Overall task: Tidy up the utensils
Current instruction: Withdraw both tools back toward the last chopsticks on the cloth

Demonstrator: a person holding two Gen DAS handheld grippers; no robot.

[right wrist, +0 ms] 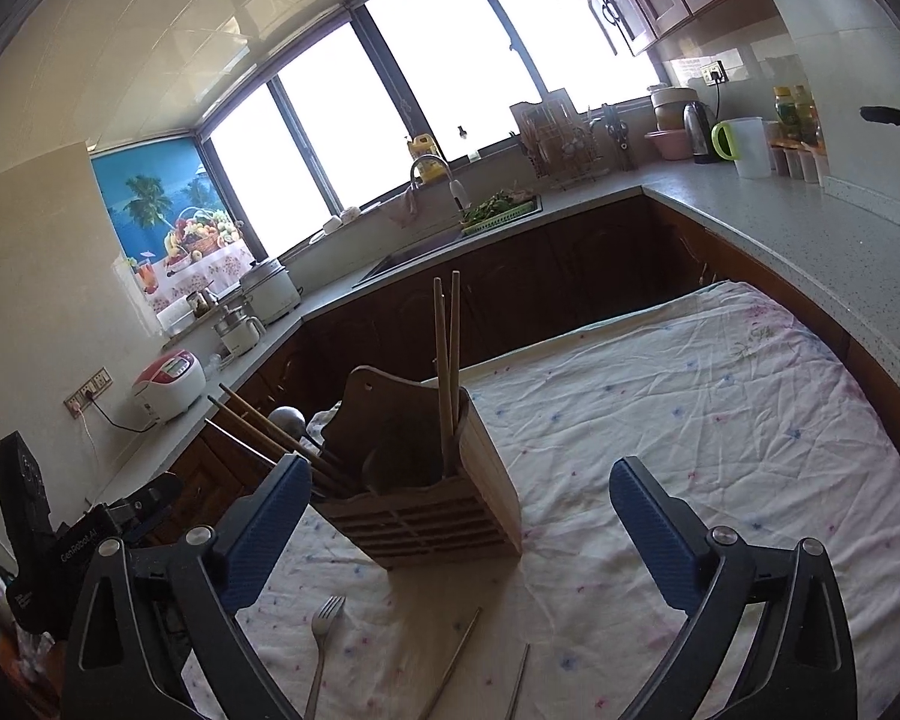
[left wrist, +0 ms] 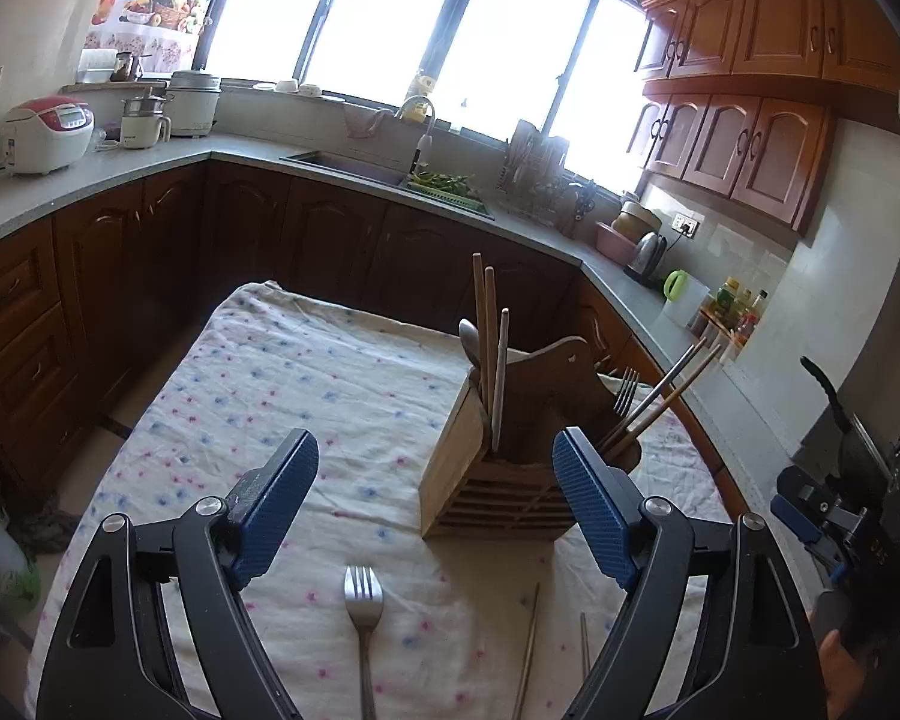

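A wooden utensil holder stands on a table with a floral cloth. It holds chopsticks, a spoon and a fork. On the cloth in front lie a metal fork and two metal chopsticks. My left gripper is open and empty above the fork. My right gripper is open and empty, before the holder.
A kitchen counter wraps around the table, with a sink, rice cookers, a dish rack, a kettle and bottles. Dark cabinets stand below. The other gripper shows at the right edge and left edge.
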